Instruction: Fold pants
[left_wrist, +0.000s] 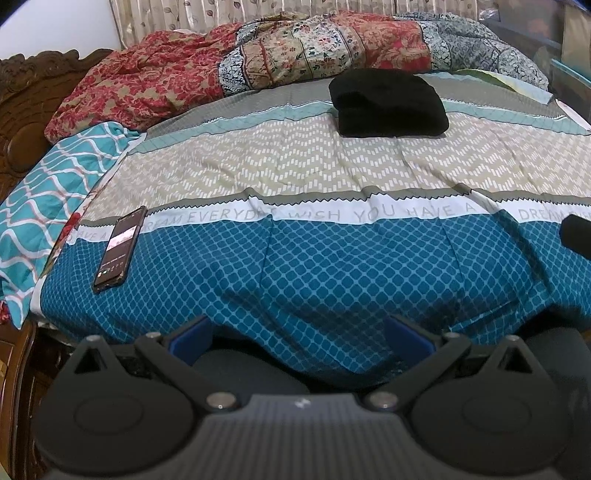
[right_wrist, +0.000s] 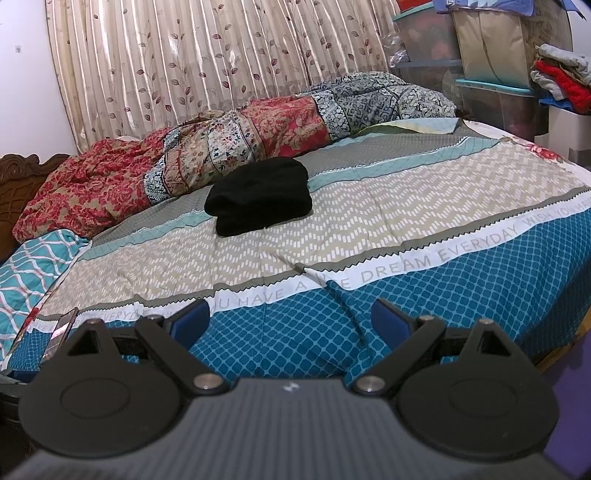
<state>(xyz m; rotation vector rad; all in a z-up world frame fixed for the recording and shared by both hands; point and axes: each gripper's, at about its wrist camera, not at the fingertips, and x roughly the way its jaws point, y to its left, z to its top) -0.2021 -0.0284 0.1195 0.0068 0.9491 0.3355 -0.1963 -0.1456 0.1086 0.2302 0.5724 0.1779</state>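
Black pants lie folded in a compact bundle on the far middle of the bed; they also show in the right wrist view. My left gripper is open and empty at the near edge of the bed, far from the pants. My right gripper is open and empty too, over the blue patterned part of the bedspread, well short of the pants.
A phone lies on the bed's near left; its edge shows in the right wrist view. A crumpled floral quilt runs along the far side. A teal pillow lies left. Storage boxes stand at the right.
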